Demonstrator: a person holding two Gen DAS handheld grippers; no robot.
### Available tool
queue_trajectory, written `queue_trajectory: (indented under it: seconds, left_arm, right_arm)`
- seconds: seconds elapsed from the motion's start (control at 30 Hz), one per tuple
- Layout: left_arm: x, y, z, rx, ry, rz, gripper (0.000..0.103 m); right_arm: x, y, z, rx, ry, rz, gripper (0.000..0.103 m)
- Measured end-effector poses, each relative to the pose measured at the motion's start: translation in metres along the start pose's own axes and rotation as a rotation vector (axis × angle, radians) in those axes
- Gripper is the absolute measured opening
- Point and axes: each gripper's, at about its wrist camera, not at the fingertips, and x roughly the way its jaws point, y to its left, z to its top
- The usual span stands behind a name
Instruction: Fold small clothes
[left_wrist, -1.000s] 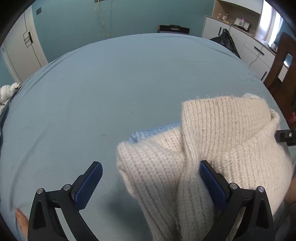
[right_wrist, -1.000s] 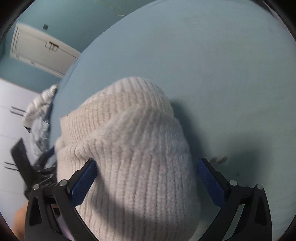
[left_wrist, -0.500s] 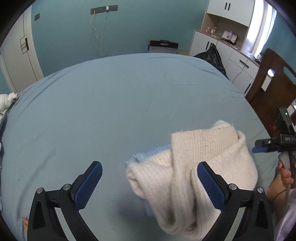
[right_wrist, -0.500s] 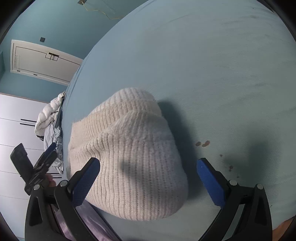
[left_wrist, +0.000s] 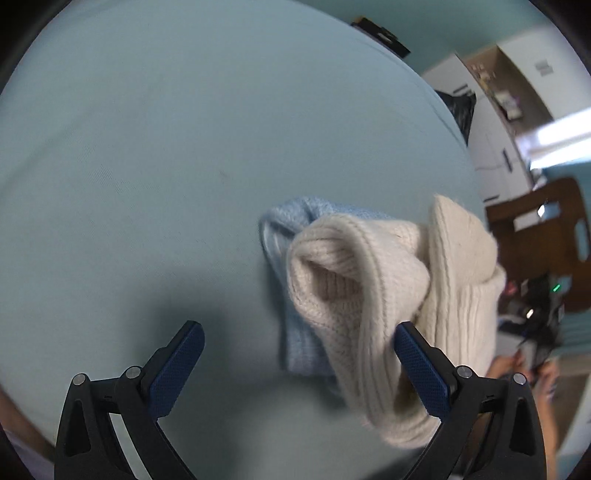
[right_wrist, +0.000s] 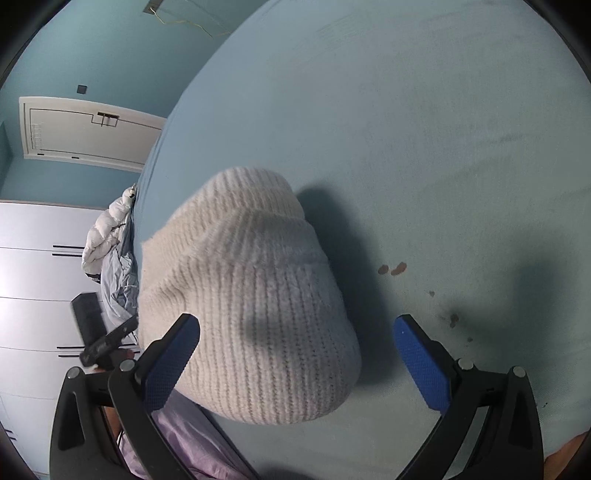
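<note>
Cream ribbed knit garment (left_wrist: 388, 295), seemingly folded, is left bundled on the teal bed (left_wrist: 147, 147) over a pale-blue knit (left_wrist: 288, 229). Both grippers (left_wrist: 299, 354) (right_wrist: 295, 350) are spread wide, withdrawn, nothing held.

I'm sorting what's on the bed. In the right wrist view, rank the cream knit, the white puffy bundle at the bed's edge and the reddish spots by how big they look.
1. cream knit, by far the largest, though it lies nearest the camera.
2. white puffy bundle, farther off, so its true size is unsure.
3. reddish spots, smallest.
</note>
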Motion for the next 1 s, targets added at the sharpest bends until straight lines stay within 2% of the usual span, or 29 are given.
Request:
queue_trajectory:
  seconds: [0.07,0.17,0.27,0.33,0.37,0.4,0.47,0.7,0.73,0.8,0.87,0.93,1.0]
  left_arm:
    - [0.011,-0.001,-0.001,0.004,0.008,-0.037,0.103]
    - [0.024,-0.012,-0.003,0.050,0.042,-0.120,0.103]
    - [0.040,-0.019,-0.008,0.070,0.047,-0.163,0.103]
    - [0.055,-0.017,-0.005,0.033,0.061,-0.181,0.103]
    - [0.065,-0.013,-0.005,-0.015,0.075,-0.217,0.103]
    - [0.072,-0.009,-0.005,-0.060,0.079,-0.250,0.103]
    - [0.079,-0.007,-0.007,-0.097,0.057,-0.264,0.103]
    - [0.085,-0.016,-0.007,-0.093,0.000,-0.273,0.103]
    - [0.083,-0.020,-0.007,-0.073,-0.009,-0.274,0.100]
    - [0.072,-0.023,-0.011,-0.029,-0.032,-0.283,0.082]
    - [0.059,-0.032,-0.006,0.009,-0.063,-0.294,0.074]
    - [0.048,-0.040,0.003,0.006,-0.090,-0.328,0.073]
    - [0.038,-0.048,0.017,-0.006,-0.116,-0.347,0.073]
  right_arm:
    - [0.005,-0.006,0.000,0.016,0.034,0.045,0.102]
    - [0.021,-0.020,-0.001,0.099,0.103,0.184,0.102]
    - [0.029,-0.028,0.000,0.115,0.132,0.220,0.102]
    - [0.035,-0.031,0.000,0.115,0.152,0.242,0.102]
    - [0.038,-0.032,-0.001,0.120,0.163,0.245,0.102]
    - [0.042,-0.035,-0.001,0.129,0.160,0.237,0.102]
    - [0.048,-0.040,-0.004,0.149,0.122,0.250,0.102]
    - [0.067,-0.063,-0.004,0.230,0.074,0.376,0.103]
    - [0.068,-0.064,-0.004,0.234,0.060,0.391,0.103]
    - [0.064,-0.060,-0.007,0.208,0.013,0.379,0.102]
    - [0.055,-0.047,-0.010,0.129,-0.029,0.349,0.100]
    - [0.048,-0.032,-0.009,0.057,-0.057,0.325,0.099]
    - [0.037,-0.017,0.000,0.021,-0.092,0.343,0.098]
